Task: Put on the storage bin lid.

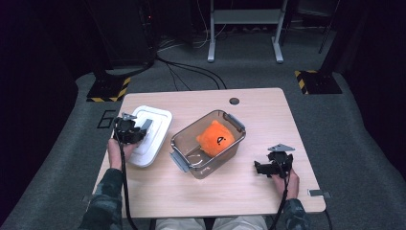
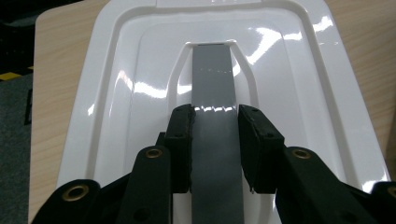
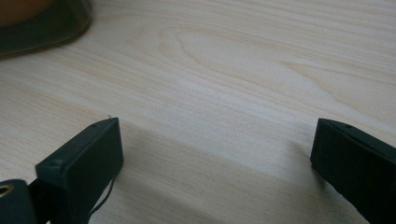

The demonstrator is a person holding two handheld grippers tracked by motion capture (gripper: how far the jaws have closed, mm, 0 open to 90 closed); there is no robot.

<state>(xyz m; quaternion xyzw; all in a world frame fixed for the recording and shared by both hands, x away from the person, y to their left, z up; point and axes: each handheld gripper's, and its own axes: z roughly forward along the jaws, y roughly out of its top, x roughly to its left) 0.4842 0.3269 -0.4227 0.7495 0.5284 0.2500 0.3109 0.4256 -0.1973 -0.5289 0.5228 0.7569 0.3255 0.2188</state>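
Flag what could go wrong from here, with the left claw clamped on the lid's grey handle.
1. The left claw pinches only the narrow grey handle of the white lid, so the glossy lid could swing or slip as it lifts.
2. The orange plush toy rises near the rim of the clear container; the lid may not seat flat.
3. The right claw rests open on the table, not steadying the container, which could slide.

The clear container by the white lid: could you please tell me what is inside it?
Inside the clear container sits an orange plush toy with a dark mark on it. The floor beneath the toy is covered.
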